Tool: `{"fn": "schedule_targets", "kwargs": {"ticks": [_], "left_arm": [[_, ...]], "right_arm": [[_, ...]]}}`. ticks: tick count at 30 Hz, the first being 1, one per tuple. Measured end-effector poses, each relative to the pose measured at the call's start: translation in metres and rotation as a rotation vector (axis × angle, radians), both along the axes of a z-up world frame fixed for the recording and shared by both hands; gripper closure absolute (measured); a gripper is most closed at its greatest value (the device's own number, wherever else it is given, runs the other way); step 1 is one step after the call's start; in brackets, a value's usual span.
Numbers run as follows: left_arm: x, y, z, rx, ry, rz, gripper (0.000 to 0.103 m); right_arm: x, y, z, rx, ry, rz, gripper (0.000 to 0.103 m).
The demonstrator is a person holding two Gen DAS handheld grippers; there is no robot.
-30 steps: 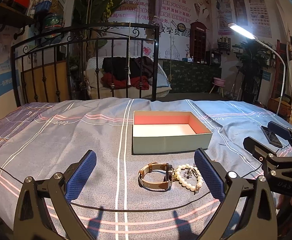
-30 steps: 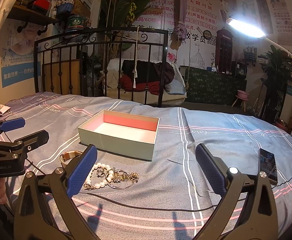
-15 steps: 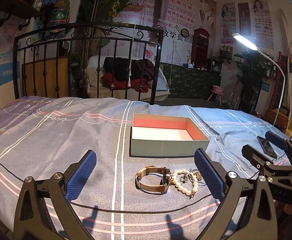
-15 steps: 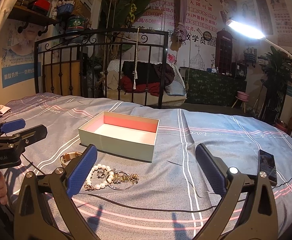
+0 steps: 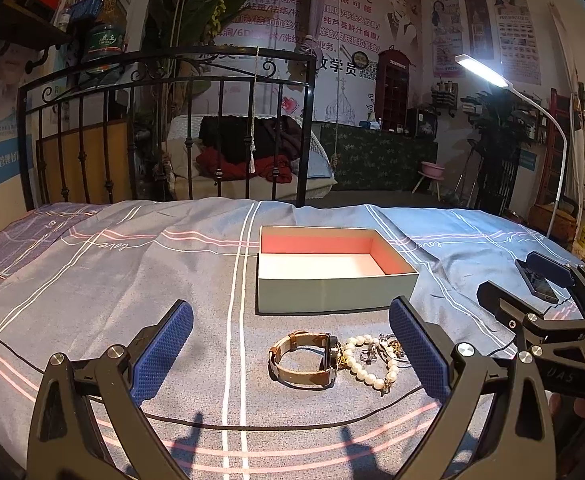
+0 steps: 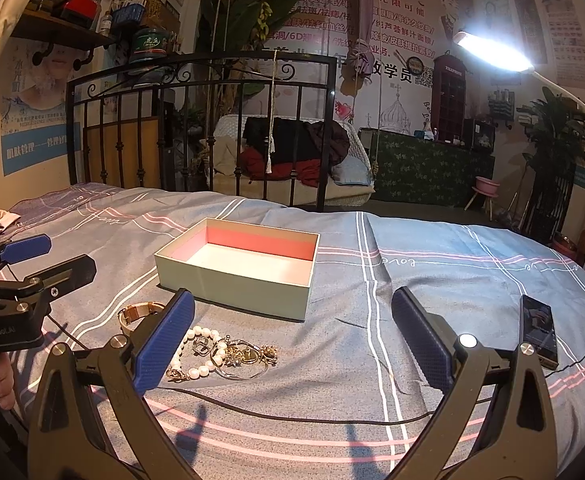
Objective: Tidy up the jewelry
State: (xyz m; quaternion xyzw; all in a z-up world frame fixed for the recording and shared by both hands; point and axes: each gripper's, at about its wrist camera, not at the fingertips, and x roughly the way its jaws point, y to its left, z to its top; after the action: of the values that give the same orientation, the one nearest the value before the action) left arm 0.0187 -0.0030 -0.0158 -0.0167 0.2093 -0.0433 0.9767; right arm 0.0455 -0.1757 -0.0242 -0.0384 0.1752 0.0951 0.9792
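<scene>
Left wrist view: watch (image 5: 303,357) and pearl bracelet (image 5: 368,362) lie mid-bed before the empty box (image 5: 332,294). Left gripper (image 5: 290,354), right gripper (image 6: 292,332): jaws spread, nothing held. The watch strap is best pinched alone, clear of the bracelet.

Striped bedsheet (image 5: 132,280), phone (image 6: 538,330), iron headboard (image 5: 164,80), floor lamp (image 6: 492,50)

An open box (image 5: 334,292), pale green outside with pink inner walls and a white floor, sits on the bed with nothing in it. At its 6 o'clock, near but apart, a watch (image 5: 302,358) with a tan leather strap lies on its side in a closed loop. Touching it at 3 o'clock is a white pearl bracelet (image 5: 368,364), tangled with a small heap of gold and silver pieces (image 6: 244,356).
</scene>
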Motion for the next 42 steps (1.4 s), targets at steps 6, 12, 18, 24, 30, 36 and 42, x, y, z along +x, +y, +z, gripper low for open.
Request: {"fn": "schedule_targets", "kwargs": {"ticks": [6,12,18,24,30,36,42], "left_arm": [[0.008,0.001,-0.004,0.003,0.048,-0.013,0.006],[0.027,0.001,-0.018,0.021,0.18,-0.03,0.006],[0.055,0.012,-0.03,-0.011,0.286,-0.009,0.006],[0.092,0.03,-0.045,-0.071,0.463,0.012,0.008],[0.113,0.029,-0.065,-0.076,0.59,-0.041,0.029],[0.117,0.018,-0.071,0.019,0.597,-0.051,0.029],[0.117,0.013,-0.071,0.056,0.581,-0.049,0.036]], "right_arm": [[0.006,0.002,0.0,-0.009,0.028,0.014,0.006],[0.026,0.005,-0.008,-0.013,0.129,0.021,0.006],[0.051,0.01,-0.027,-0.02,0.225,0.039,0.013],[0.073,0.016,-0.045,-0.037,0.316,0.065,0.03],[0.091,0.021,-0.064,-0.064,0.426,0.085,0.052],[0.094,0.021,-0.075,-0.059,0.47,0.108,0.061],[0.098,0.023,-0.077,-0.043,0.479,0.138,0.071]]}}
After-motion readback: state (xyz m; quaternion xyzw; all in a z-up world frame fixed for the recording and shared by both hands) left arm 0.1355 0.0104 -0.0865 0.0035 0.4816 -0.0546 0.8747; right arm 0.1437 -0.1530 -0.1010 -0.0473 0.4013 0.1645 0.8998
